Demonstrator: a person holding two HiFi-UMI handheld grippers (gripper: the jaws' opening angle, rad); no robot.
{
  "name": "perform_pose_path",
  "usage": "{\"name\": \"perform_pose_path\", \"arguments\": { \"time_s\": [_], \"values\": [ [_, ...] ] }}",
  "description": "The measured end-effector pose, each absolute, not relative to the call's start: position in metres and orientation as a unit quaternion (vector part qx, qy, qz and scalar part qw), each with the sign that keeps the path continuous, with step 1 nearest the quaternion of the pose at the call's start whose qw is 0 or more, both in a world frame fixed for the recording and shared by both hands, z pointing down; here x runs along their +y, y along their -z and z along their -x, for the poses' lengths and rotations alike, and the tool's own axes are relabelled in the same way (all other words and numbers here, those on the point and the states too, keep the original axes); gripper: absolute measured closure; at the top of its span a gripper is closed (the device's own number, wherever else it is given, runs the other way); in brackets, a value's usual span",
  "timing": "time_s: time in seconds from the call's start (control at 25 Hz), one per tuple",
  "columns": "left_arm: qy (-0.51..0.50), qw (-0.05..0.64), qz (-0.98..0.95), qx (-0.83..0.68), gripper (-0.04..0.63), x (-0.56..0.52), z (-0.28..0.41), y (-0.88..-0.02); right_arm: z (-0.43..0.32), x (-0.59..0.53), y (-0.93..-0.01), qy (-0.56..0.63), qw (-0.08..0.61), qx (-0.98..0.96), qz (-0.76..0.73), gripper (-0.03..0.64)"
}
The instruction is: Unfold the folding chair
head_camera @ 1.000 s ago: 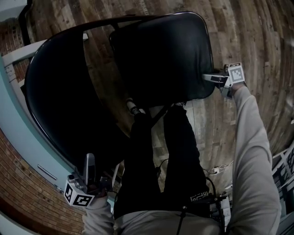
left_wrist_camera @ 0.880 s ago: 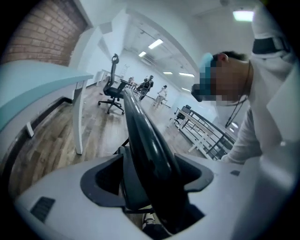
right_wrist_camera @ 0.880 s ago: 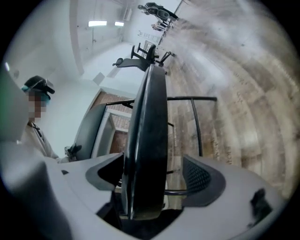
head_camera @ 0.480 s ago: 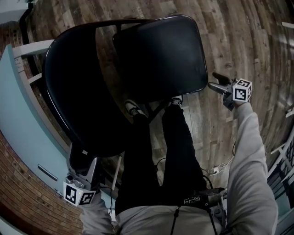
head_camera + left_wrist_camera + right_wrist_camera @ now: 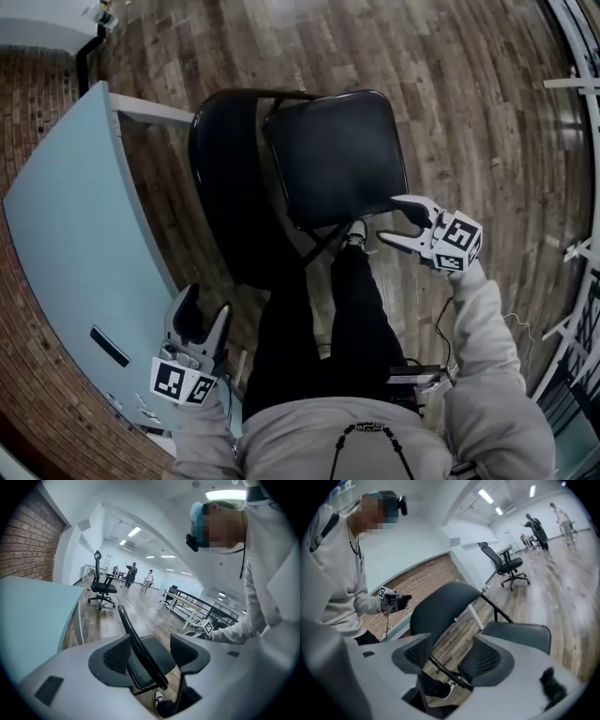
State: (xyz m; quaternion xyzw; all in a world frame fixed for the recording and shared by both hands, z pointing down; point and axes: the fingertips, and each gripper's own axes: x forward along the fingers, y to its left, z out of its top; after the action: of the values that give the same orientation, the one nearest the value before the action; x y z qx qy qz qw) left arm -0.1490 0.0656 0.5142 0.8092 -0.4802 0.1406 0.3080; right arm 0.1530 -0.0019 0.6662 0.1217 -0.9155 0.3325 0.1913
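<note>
Head view: the folding chair (image 5: 328, 159) stands on the wood-plank floor (image 5: 469, 122), directly ahead of the person's feet and just beside a pale blue desk top (image 5: 75, 244). Its legs are almost wholly hidden under the seat and backrest (image 5: 225, 187); only a short crossing of black tubes (image 5: 323, 246) shows at the near edge. 1 light shoe (image 5: 354, 232) shows there; the other foot is covered by the backrest. The desk top is cut off at the frame's left edge, with a brick wall (image 5: 37, 412) beyond it.

Writing: none readable. Each gripper's marker cube carries black-and-white squares only. A small mark at the hem of the grey top (image 5: 370, 428) is too small to read.

Chair: black padded seat with rounded corners, lying flat, a thin dark tube frame round it. The backrest is a black rounded panel standing on the desk side of the seat, with a gap between the 2. The left gripper view shows it edge-on as a narrow black curve.

Left gripper (image 5: 206, 302): held low beside the backrest, apart from it. Jaws wide and closing, nothing between the pads; the chair shows through the gap at a distance.

Right gripper (image 5: 392, 220): just off the seat's near right corner, not touching. Jaws wide and closing, pads bare.
</note>
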Motion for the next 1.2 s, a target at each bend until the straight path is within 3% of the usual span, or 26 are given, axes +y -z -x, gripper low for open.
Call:
{"name": "perform_pose_path", "arguments": {
  "time_s": [0.08,0.16,0.24,0.28,0.6,0.88,1.2],
  "values": [
    [-0.133,0.302,-0.815,-0.476,0.364,0.067,0.142,-0.488,-0.123,0.003,-0.610,-0.288,0.203,-0.928,-0.117,0.481],
    [-0.119,0.290,-0.828,-0.464,0.478,0.066,0.134,-0.455,-0.094,0.007,-0.553,-0.265,0.195,-0.938,-0.114,0.603],
    [-0.106,0.274,-0.844,-0.448,0.572,0.064,0.126,-0.418,-0.063,0.016,-0.497,-0.255,0.176,-0.945,-0.105,0.607],
    [-0.100,0.263,-0.850,-0.445,0.586,0.059,0.124,-0.399,-0.049,0.017,-0.468,-0.247,0.171,-0.948,-0.106,0.609],
    [-0.028,0.190,-0.877,-0.440,0.589,0.082,0.124,-0.232,0.019,0.064,-0.196,-0.173,0.089,-0.973,-0.125,0.609],
    [-0.006,0.092,-0.897,-0.433,0.589,0.072,0.135,-0.142,0.050,0.078,-0.131,-0.122,0.065,-0.979,-0.151,0.610],
    [0.021,0.040,-0.901,-0.431,0.589,0.067,0.164,-0.101,0.078,0.074,-0.097,-0.101,0.030,-0.979,-0.175,0.611]
  ]
}}
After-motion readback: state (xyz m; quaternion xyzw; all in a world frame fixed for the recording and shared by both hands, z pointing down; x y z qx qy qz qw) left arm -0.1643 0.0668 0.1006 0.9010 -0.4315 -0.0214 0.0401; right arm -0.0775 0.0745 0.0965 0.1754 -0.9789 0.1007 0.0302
